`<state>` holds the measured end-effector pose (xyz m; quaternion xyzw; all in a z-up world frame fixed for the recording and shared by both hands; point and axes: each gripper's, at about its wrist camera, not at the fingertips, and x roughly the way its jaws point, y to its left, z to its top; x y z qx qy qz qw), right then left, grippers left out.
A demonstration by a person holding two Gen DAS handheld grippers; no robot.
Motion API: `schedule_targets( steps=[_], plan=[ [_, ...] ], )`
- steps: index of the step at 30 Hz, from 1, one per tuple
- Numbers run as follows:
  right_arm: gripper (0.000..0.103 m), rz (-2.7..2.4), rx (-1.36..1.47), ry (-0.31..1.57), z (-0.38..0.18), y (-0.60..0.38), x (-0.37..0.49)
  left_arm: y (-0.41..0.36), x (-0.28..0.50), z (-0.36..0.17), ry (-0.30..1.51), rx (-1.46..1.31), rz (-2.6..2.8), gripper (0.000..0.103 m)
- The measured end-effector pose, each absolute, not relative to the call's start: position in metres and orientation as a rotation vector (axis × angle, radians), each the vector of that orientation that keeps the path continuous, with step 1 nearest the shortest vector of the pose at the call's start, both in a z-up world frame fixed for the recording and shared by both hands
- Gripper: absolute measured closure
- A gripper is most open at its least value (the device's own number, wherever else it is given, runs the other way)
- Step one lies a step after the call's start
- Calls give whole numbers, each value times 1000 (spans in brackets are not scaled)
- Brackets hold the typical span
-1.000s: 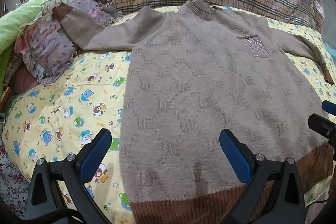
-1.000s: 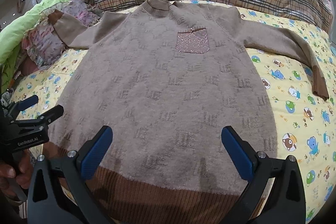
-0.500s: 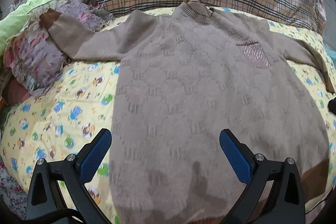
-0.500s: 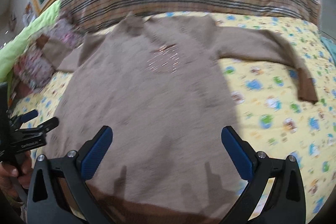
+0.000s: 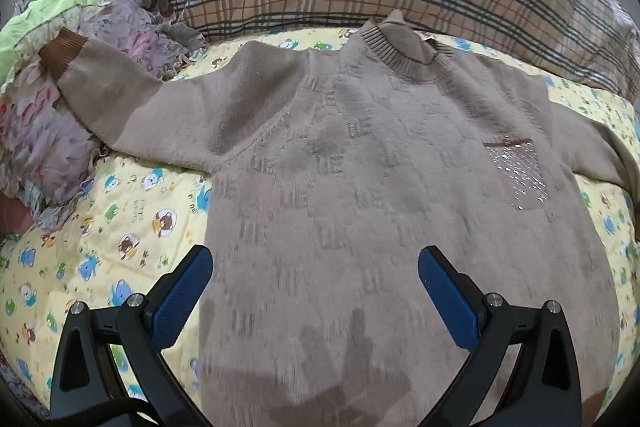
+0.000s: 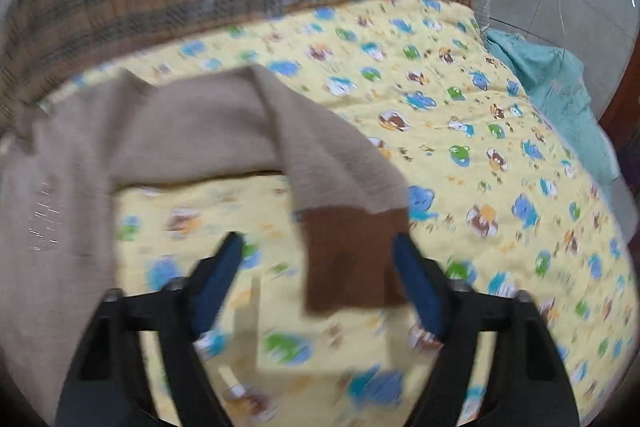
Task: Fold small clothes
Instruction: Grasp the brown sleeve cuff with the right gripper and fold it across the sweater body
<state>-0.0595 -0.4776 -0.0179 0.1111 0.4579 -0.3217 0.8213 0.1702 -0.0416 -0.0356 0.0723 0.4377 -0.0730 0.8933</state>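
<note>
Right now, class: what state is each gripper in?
Left gripper: open, holding nothing.
Right gripper: open, has just been closing around the sweater's brown cuff, not gripping.

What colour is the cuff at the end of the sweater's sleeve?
Dark brown, against the tan sweater. The cuff shows best in the right wrist view.

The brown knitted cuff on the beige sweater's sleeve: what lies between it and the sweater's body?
Right wrist view: only bare yellow cartoon-print bedsheet lies there.
</note>
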Motion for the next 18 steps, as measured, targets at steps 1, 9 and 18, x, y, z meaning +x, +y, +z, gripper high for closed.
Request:
schedule_targets(
  steps=[1, 9, 18],
  plan=[
    [52, -683, 244, 1000, -24, -485, -56, -42, 174, -39, 916, 151, -149, 0],
    [92, -497, 397, 938, -5, -473, -55, -29, 185, -57, 943, 146, -150, 0],
    [93, 245, 559, 864, 36, -271, 104, -11, 179, -46, 942, 59, -237, 0]
  ],
)
